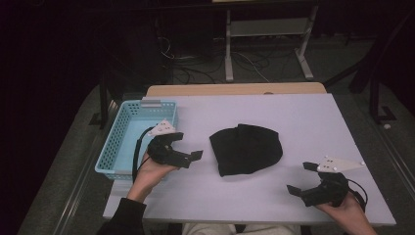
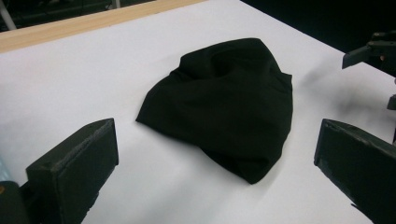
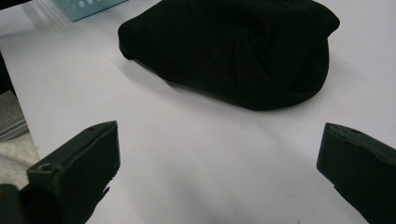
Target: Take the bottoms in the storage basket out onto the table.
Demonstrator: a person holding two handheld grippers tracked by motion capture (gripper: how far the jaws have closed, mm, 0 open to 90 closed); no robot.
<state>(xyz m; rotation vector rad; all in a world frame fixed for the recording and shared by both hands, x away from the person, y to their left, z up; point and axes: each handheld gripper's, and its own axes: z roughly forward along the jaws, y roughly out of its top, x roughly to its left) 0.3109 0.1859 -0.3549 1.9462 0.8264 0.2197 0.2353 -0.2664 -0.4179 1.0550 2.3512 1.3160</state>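
Both spread wide and gripping nothing, left claw (image 1: 188,147) and right claw (image 1: 302,177) flanking the black cloth (image 1: 246,148) heaped mid-counter (image 1: 303,117): risk of pinching only a top fold, slipping loose short of the blue basket (image 1: 113,147).

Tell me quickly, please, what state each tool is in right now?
Left tool: open, holding nothing, beside the black cloth.
Right tool: open, holding nothing, short of the cloth.
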